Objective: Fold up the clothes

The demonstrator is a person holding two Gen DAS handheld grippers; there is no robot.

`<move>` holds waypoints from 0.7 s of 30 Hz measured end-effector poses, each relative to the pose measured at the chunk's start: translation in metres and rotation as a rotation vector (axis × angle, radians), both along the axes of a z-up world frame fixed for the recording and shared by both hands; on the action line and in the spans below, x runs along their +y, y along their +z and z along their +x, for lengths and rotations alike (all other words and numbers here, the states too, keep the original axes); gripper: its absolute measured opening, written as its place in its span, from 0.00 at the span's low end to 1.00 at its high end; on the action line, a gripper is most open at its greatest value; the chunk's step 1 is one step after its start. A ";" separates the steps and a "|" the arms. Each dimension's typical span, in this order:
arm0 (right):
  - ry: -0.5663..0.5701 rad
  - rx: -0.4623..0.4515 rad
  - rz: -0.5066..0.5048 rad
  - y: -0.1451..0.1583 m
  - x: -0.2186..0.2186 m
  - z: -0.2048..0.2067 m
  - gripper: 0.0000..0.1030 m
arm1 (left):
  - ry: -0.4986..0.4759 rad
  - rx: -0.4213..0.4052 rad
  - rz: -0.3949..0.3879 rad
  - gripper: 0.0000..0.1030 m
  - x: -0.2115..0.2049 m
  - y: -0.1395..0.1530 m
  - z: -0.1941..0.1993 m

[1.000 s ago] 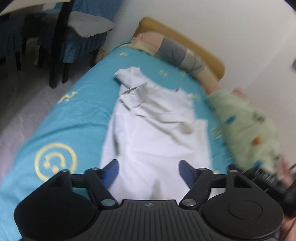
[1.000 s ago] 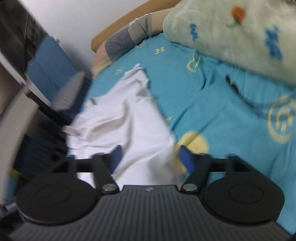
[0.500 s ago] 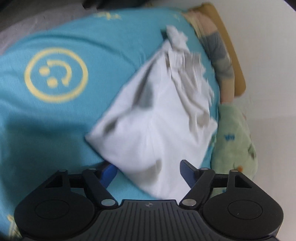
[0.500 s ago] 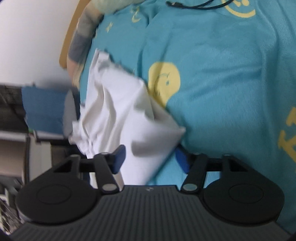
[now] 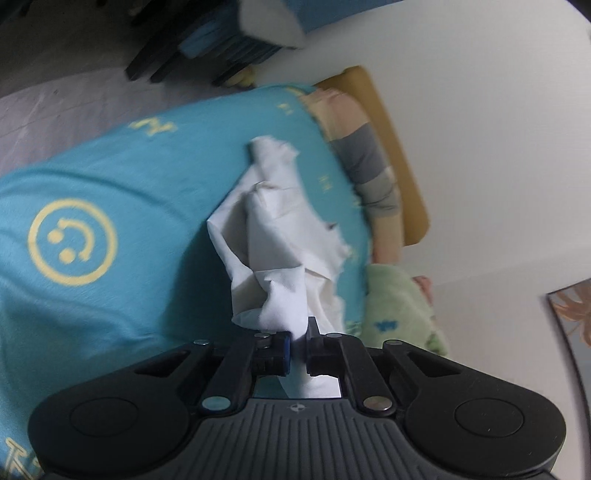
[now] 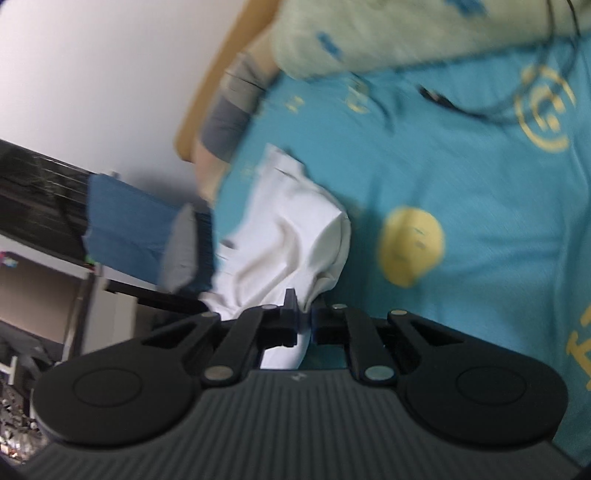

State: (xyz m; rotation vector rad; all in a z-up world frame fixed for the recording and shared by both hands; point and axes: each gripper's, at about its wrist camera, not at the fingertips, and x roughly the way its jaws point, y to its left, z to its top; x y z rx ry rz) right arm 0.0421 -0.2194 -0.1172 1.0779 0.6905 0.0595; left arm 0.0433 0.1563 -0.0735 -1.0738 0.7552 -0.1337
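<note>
A teal bedsheet printed with yellow smiley faces (image 5: pixel 110 206) spreads ahead of both jaws. On it, running forward from the jaws, lies the crumpled white cotton garment (image 5: pixel 273 229), its near end lifted. The left gripper (image 5: pixel 299 341) has its jaws pinched tight on one near corner; the right gripper (image 6: pixel 303 321) likewise clamps another fold of the cloth.

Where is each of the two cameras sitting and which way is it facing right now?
Left wrist: rides the left gripper, looking down its fingers at the white garment on the blue bedsheet; its shut jaws pinch the cloth.
Right wrist: rides the right gripper, facing the same garment, the sheet, a green blanket; jaws shut on cloth.
Shared: garment, bedsheet, blanket.
</note>
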 end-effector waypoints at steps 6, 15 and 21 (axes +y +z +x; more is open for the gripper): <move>0.029 -0.140 -0.058 0.066 -0.007 -0.027 0.09 | -0.026 -0.099 -0.046 0.07 -0.001 0.056 -0.027; 0.058 -0.236 -0.121 0.068 -0.012 -0.153 0.09 | -0.043 -0.110 -0.087 0.07 -0.006 0.044 -0.131; 0.038 -0.239 -0.164 0.064 -0.009 -0.168 0.09 | -0.047 -0.124 -0.037 0.07 -0.007 0.043 -0.132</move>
